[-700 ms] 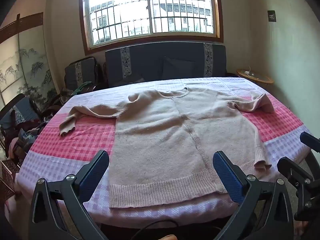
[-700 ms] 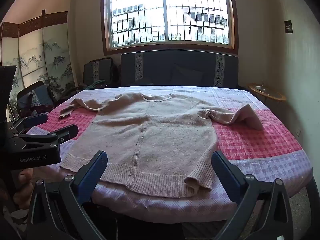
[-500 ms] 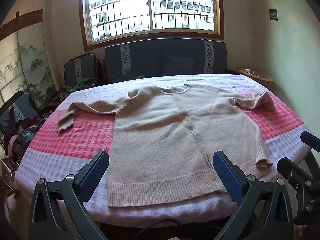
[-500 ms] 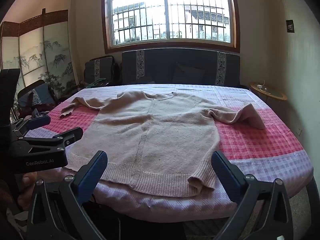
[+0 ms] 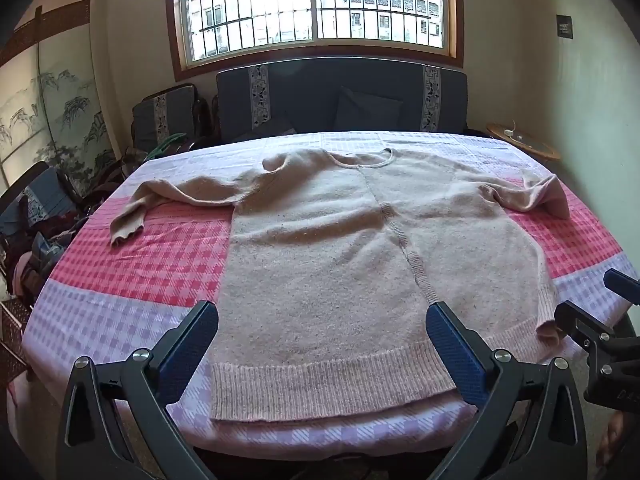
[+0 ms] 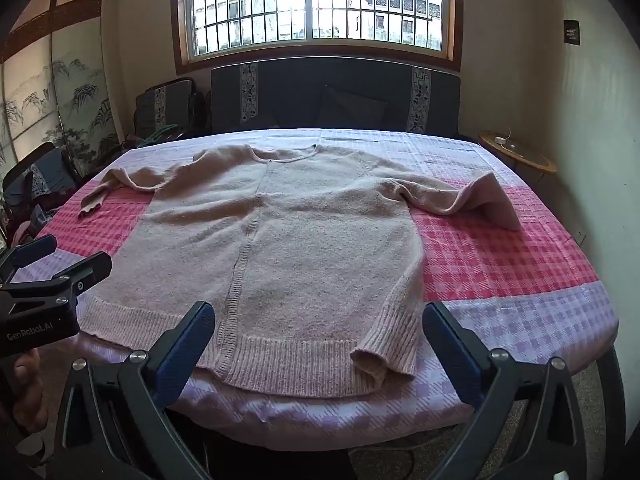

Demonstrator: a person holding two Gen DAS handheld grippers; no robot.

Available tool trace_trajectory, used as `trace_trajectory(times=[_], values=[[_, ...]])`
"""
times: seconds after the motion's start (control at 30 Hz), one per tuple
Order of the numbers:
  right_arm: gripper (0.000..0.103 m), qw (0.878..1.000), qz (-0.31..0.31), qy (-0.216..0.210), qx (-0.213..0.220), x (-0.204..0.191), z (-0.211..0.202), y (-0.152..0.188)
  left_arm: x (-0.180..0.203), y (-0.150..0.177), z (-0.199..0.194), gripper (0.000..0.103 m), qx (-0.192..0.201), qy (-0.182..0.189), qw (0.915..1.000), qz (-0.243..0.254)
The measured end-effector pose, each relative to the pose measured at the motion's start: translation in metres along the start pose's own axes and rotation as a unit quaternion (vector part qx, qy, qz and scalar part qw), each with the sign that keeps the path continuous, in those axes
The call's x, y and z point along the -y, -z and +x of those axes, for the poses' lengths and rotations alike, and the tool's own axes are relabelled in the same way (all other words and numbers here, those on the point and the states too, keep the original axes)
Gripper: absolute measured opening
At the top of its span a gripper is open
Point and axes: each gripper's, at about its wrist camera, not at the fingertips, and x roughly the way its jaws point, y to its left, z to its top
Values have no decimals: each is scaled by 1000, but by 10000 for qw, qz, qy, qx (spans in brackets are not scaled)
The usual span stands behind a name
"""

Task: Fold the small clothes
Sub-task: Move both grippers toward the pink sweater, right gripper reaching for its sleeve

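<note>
Lying flat and face up, the sweater (image 5: pixel 340 264) covers the middle of the tablecloth (image 5: pixel 132 264), hem at the near edge; left gripper (image 5: pixel 322 344) and right gripper (image 6: pixel 316 340) hover there, jaws wide apart, empty

the table's (image 6: pixel 520 364) legs are hidden under its cloth; the left gripper (image 6: pixel 52 264) is cut off.
</note>
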Motion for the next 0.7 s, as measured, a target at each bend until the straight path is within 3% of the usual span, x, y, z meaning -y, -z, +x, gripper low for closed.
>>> trace_trajectory(times=[0.23, 0.7], values=[[103, 9997, 40, 11, -227, 4, 19, -2, -2, 0, 13, 103, -108, 12, 9999, 7], [103, 9986, 242, 10, -477, 21, 40, -8, 2, -10, 28, 103, -247, 388, 9989, -47]])
